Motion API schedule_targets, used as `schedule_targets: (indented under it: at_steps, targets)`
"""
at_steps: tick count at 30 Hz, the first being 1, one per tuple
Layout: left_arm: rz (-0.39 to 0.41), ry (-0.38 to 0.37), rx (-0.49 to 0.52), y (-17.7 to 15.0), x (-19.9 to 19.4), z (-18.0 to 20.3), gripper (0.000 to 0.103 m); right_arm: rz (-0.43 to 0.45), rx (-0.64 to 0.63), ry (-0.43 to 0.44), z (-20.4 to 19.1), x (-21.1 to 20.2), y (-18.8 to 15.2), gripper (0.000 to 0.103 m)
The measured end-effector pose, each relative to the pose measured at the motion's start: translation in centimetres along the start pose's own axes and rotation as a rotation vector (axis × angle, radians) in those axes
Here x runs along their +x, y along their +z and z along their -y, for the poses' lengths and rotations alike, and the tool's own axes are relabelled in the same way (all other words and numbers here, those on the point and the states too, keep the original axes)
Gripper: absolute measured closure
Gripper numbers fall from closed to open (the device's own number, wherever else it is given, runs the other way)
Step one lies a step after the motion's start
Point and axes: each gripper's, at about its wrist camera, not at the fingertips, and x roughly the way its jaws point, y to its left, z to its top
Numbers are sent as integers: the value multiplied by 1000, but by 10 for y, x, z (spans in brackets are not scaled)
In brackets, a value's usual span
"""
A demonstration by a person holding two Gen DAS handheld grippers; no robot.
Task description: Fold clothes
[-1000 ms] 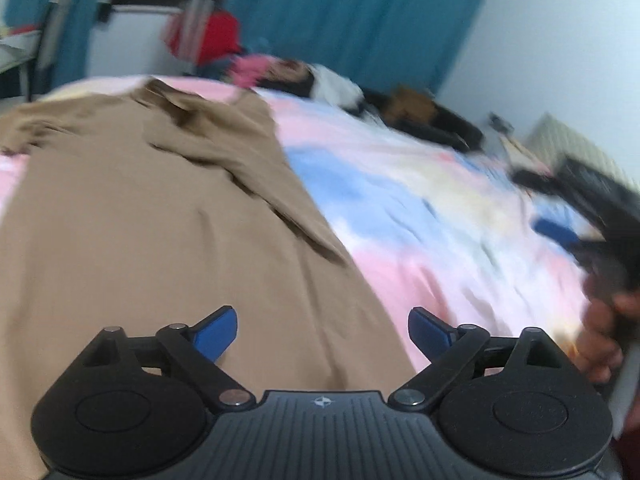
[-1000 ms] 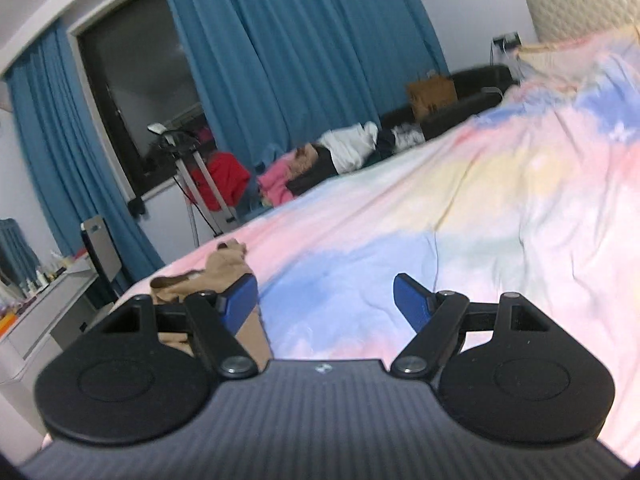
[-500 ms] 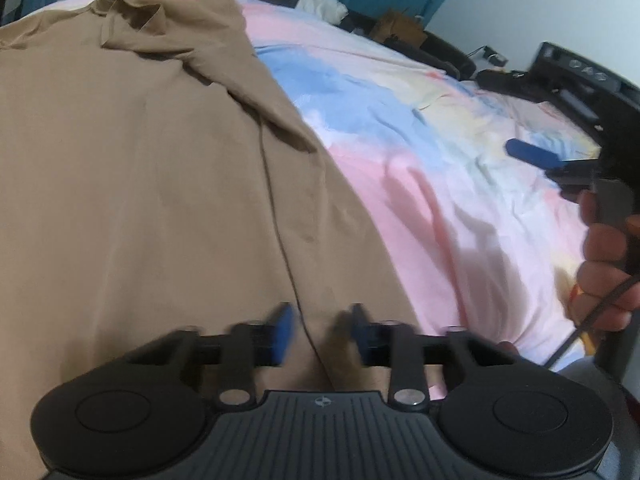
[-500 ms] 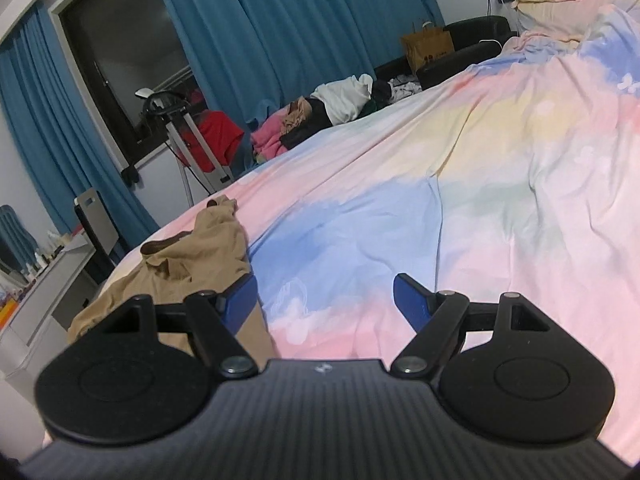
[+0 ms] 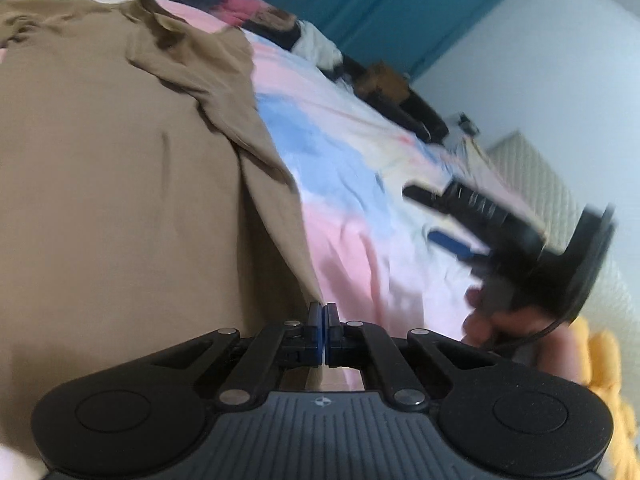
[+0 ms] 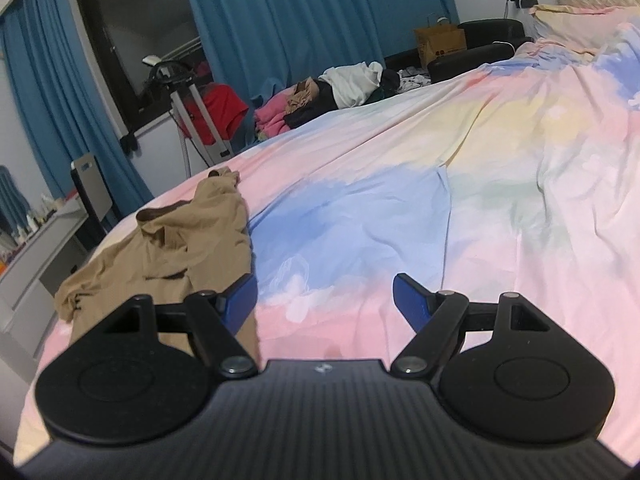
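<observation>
Left gripper [image 5: 323, 312]: blue pads brought together at the tan garment's near right edge; jaws have just been closing, from wide apart a second ago; the cloth edge runs up to the pad tips, though whether fabric is pinched between them cannot be told.
Right gripper [image 6: 325, 300]: jaws stood wide apart, as in both earlier frames; nothing between them but bedspread; in the left wrist view it is seen blurred at the right [image 5: 460, 224], held in a hand [image 5: 516, 320], above the bedspread.
Tan garment [image 5: 120, 168]: spread flat on the bed's left part; collar end rumpled at the far side [image 6: 188, 236]; one sleeve folded over along the right edge; compared with half a second ago, it is seen more tilted and from slightly farther back.
Bedspread [image 6: 500, 168]: pastel pink, blue and yellow; wrinkled; more of it is taken in by the right wrist view than a second ago.
Background: blue curtains [image 6: 300, 20] behind; a heap of clothes [image 6: 332, 92] piled past the bed's far edge; brown paper bag [image 6: 440, 42] near the wall.
</observation>
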Motion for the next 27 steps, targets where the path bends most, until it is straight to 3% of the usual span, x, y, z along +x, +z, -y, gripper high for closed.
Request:
schedule_targets:
  at_steps: [4,9,13,16,18,23,27]
  targets:
    - [-6,66,-44,2,-14,-16,103,-20,-21,0,-6,4,-3,26]
    - [-115,302,1,-8,13,-33,102,-44,-66,15,-18,6,-10,26]
    - [-141,306,-2,-6,16,-35,100,-56,-102,38,-28,4,-15,26]
    - [-148,271,-24,3,8,-32,77,-64,-118,50,-32,3,-17,27]
    - [-148,242,-58,11,2,-32,55,-70,-120,56,-34,4,-18,27]
    - [-81,208,-125,67,12,-38,36,-97,-90,74,-35,17,-20,27]
    - [5,235,-137,133,48,-50,30,-123,-84,83,-41,35,-21,27]
